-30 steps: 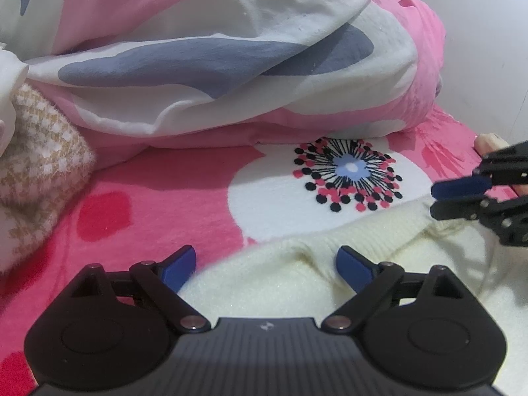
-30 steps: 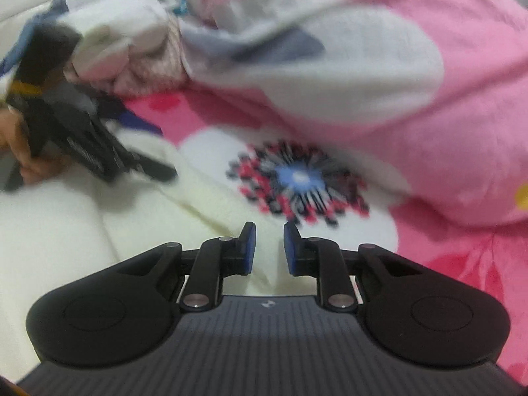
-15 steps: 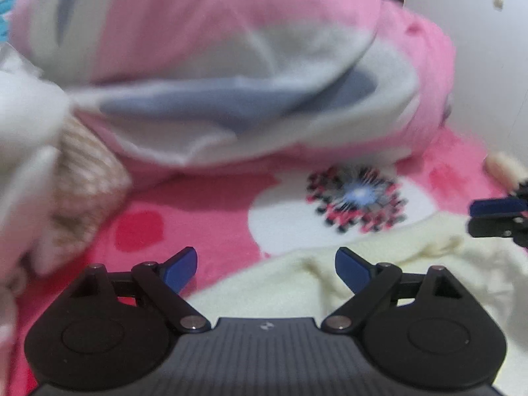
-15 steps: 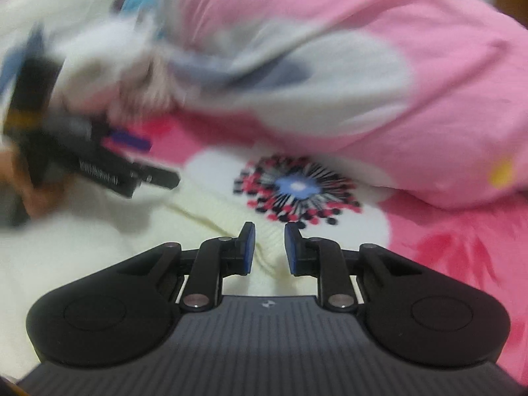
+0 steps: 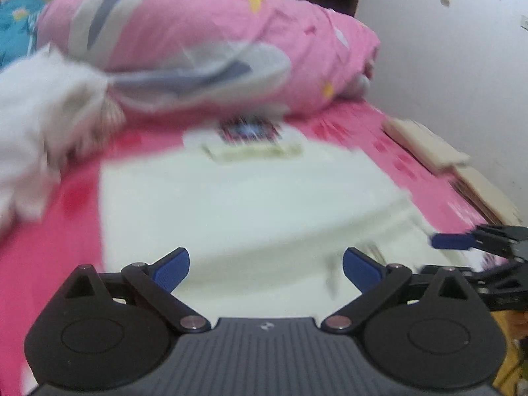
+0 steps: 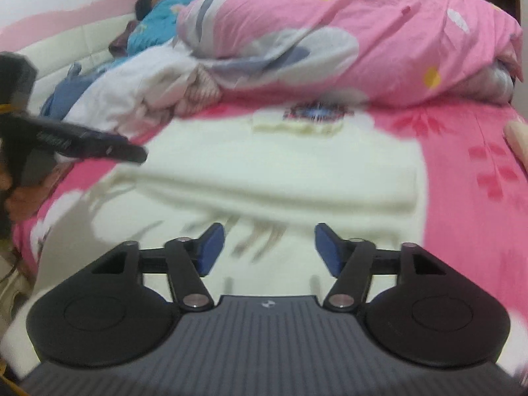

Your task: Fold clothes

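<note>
Left wrist view: the left tongs (image 5: 265,269) are spread wide and hold nothing. The cream sweater (image 5: 244,204) lies partly folded in the middle of the bed (image 5: 56,250) — a fold looks just done. The right tongs (image 5: 452,241) show near the bed's right edge.

Right wrist view: the right tongs (image 6: 269,247) have just been opening, with nothing between them. The sweater (image 6: 280,178) lies flat ahead. Next, I think, they must pinch a side edge for another fold. The pink quilt (image 6: 363,39) crowds the far edge, a clothes pile (image 6: 142,82) the far left corner — the near edge has room.
</note>
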`<state>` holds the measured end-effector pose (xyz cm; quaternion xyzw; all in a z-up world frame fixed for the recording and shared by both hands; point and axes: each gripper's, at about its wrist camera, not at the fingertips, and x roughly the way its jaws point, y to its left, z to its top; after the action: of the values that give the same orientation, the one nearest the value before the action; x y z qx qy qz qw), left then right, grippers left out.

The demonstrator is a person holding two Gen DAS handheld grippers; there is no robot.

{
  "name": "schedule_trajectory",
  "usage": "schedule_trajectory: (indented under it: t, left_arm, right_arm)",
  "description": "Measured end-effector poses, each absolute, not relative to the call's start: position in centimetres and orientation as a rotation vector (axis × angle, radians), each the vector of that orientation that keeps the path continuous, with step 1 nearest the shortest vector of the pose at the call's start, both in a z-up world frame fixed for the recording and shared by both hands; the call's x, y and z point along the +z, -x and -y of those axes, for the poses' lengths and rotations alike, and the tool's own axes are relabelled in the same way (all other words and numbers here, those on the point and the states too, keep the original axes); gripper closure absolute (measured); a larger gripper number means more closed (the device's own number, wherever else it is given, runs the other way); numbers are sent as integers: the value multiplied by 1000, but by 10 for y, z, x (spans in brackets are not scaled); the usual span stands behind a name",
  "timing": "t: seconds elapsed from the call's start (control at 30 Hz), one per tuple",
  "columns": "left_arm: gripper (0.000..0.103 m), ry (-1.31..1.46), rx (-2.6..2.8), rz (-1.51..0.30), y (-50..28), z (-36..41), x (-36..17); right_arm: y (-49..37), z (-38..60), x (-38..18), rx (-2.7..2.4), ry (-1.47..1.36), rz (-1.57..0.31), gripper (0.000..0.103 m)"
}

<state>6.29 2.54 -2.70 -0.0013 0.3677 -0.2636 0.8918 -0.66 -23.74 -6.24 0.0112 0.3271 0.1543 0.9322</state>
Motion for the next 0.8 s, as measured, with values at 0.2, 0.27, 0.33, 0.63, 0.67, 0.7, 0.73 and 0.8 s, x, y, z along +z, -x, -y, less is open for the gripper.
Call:
schedule_trajectory:
  t: [0.2,0.27,0.33,0.63,0.67,0.7,0.73,0.8]
  left_arm:
    - [0,10,-459,-861,3,-20,-71]
    - [0,-33,-425,-822,11,-16,-78]
    - [0,-89,-404,-774,18,-10,-82]
    - [0,1,-418,-724,27,-23,-84]
    - [0,27,-424,-717,28,-27,-84]
    - [0,55,-428,-713,28,-31,-84]
    - [0,82,-433,-709,28,-34,-84]
    - [0,131,-436,-706,29,-40,-84]
  right_arm:
    - [44,203,-108,226,191,-749,9]
    - [49,200,-111,184,155,-738,2]
    - [50,198,-111,142,103,-743,1]
    - [60,192,-121,52,60,-672,1]
    - [62,192,-122,47,58,-661,1]
    - [62,192,-122,44,57,-658,1]
    - [62,192,-122,42,54,-657,1]
    - [63,192,-122,40,53,-654,1]
